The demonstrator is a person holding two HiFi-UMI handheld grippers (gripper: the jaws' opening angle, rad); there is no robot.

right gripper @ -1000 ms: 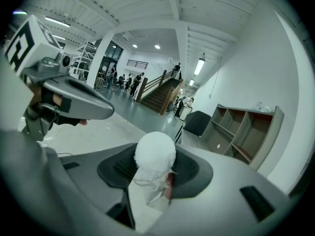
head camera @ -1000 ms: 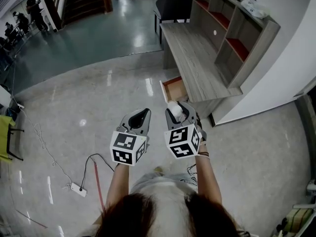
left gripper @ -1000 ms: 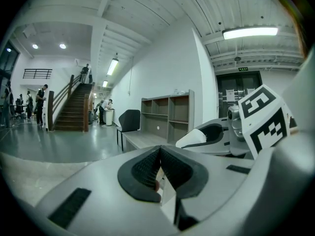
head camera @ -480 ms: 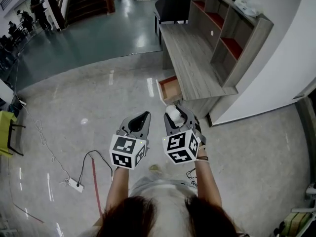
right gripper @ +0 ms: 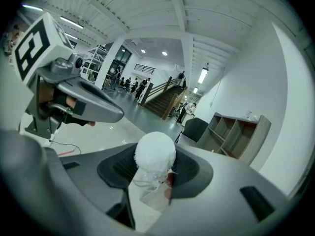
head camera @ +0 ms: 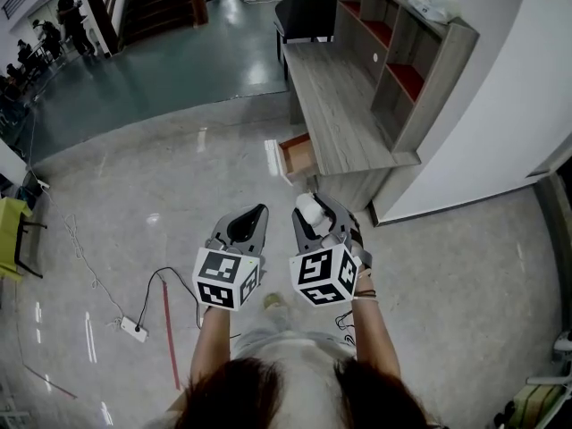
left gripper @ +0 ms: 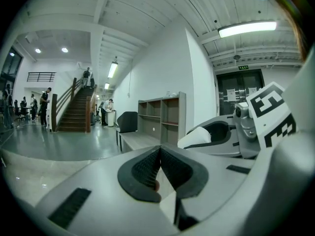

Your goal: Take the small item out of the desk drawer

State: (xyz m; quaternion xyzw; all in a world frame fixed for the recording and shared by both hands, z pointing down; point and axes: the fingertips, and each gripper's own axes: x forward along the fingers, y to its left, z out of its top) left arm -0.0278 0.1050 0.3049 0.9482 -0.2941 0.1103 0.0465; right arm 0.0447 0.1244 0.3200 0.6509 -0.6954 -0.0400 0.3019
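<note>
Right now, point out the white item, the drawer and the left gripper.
white item (right gripper: 155,152): right gripper view, round top.
drawer (head camera: 298,156): head view, reddish inside.
left gripper (left gripper: 158,150): left gripper view, where tips meet.

A white fluffy ball is showing against the grey right gripper; the drawer is glowing reddish-orange inside (table grey woodgrain).

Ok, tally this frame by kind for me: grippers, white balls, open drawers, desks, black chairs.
Grippers: 2, left gripper shut and empty, right gripper shut on the white ball
White ball: 1
Open drawer: 1
Desk: 1
Black chair: 1
Total: 6
</note>
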